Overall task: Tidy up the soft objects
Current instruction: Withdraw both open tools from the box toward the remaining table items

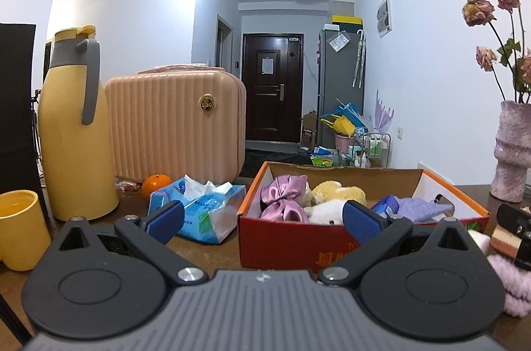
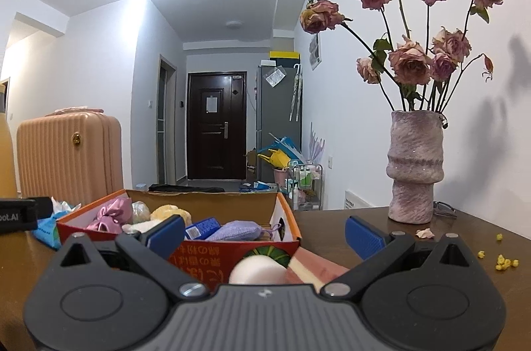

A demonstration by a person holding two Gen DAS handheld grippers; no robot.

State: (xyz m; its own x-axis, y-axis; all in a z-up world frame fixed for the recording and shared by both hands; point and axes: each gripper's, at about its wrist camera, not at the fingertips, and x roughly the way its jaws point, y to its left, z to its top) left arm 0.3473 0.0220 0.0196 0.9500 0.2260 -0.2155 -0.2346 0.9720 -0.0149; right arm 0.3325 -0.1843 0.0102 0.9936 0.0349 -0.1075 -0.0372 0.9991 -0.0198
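Cardboard box (image 1: 318,246) — satin, plush, knit inside

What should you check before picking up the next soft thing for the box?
1. Left gripper open and empty: ok.
2. Right gripper open and empty: ok.
3. Box open on top: ok.
4. Room left in the box: cannot tell; the bow, yellow toy and purple pouch already fill much of it.
5. Soft things still outside: ok; a white ball and sponge lie under the right gripper.
6. Vase clear of the box: ok, it stands apart.
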